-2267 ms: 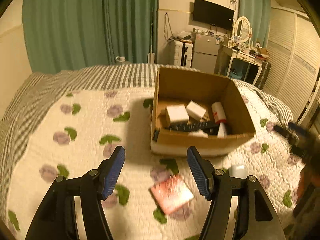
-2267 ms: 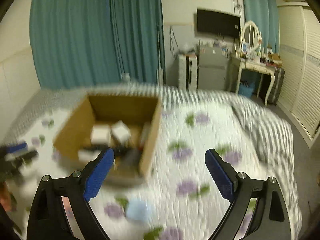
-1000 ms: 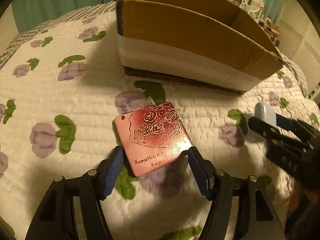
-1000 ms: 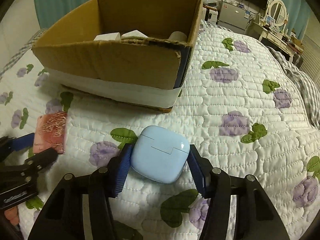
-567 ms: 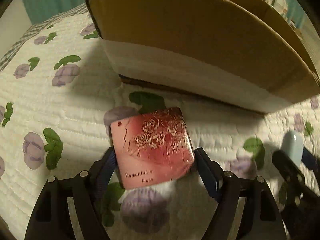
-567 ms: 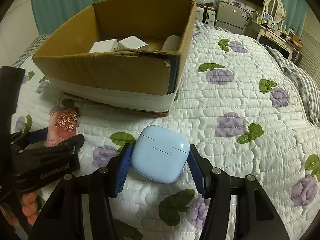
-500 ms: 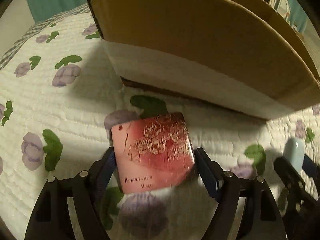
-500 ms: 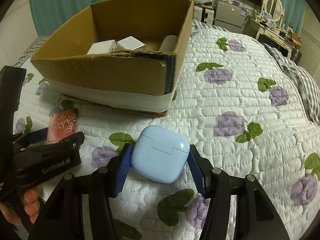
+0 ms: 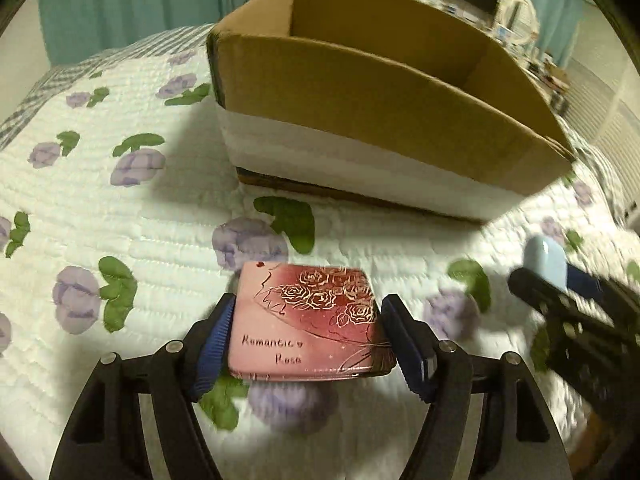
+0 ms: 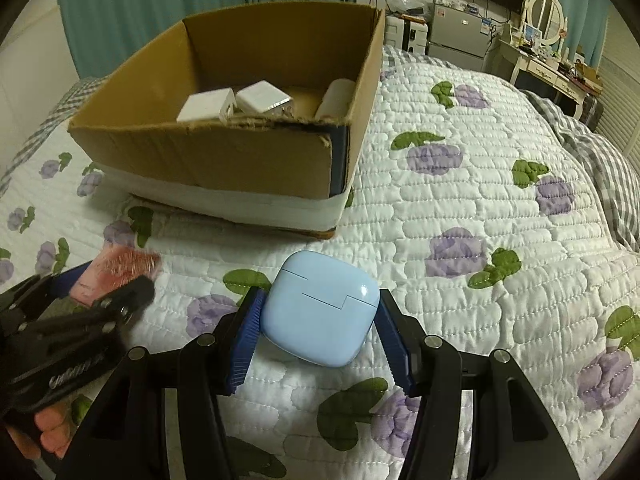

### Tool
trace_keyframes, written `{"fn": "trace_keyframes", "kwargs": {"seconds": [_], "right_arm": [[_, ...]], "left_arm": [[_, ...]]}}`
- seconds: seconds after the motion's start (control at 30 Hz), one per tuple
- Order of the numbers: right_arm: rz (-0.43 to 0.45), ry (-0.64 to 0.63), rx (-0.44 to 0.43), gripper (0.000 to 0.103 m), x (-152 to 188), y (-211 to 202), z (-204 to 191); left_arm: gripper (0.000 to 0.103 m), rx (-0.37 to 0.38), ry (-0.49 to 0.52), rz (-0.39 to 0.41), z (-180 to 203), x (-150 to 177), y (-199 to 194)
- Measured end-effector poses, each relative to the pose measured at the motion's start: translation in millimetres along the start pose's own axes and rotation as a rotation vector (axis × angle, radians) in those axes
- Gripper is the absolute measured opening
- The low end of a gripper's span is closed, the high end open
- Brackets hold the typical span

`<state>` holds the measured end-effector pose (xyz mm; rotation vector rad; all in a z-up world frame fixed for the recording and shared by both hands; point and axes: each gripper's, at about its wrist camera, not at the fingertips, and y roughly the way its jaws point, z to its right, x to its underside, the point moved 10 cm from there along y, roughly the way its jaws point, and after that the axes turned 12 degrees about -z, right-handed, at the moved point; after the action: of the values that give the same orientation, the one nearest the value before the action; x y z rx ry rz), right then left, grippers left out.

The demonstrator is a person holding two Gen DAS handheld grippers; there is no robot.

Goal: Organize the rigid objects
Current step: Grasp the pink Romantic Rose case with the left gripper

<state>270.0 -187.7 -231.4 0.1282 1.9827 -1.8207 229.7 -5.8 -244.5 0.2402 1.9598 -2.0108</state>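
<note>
My left gripper [image 9: 306, 334] is shut on a flat pink case [image 9: 308, 320] printed with gold roses and "Romantic Rose", held just above the quilt in front of the cardboard box [image 9: 360, 120]. My right gripper [image 10: 318, 334] is shut on a light blue earbud case [image 10: 322, 306], lifted a little above the quilt. The open box [image 10: 224, 160] holds white adapters [image 10: 260, 100] and a white tube [image 10: 336, 98]. The left gripper and pink case [image 10: 116, 272] show at the left of the right wrist view; the blue case [image 9: 546, 260] shows at the right of the left wrist view.
The white quilt [image 10: 480, 200] with purple flowers covers the bed. A grey checked blanket [image 10: 600, 152] lies at the right edge. Green curtains [image 10: 200, 0], a TV, a fridge and a dresser with a round mirror [image 10: 546, 12] stand behind the bed.
Both grippers came down and closed, left on the pink case, right on the blue case. Since half a second ago both have risen and drawn back from the box, which now looks lower.
</note>
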Motion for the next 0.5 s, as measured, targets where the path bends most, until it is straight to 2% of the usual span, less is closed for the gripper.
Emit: {"fn": "trace_keyframes", "kwargs": {"seconds": [0.27, 0.5], "right_arm": [[0.042, -0.001, 0.004, 0.056, 1, -15, 1], [0.073, -0.003, -0.006, 0.056, 5, -37, -3]], "left_arm": [[0.073, 0.012, 0.045, 0.003, -15, 20, -27], [0.072, 0.026, 0.092, 0.069, -8, 20, -74]]}}
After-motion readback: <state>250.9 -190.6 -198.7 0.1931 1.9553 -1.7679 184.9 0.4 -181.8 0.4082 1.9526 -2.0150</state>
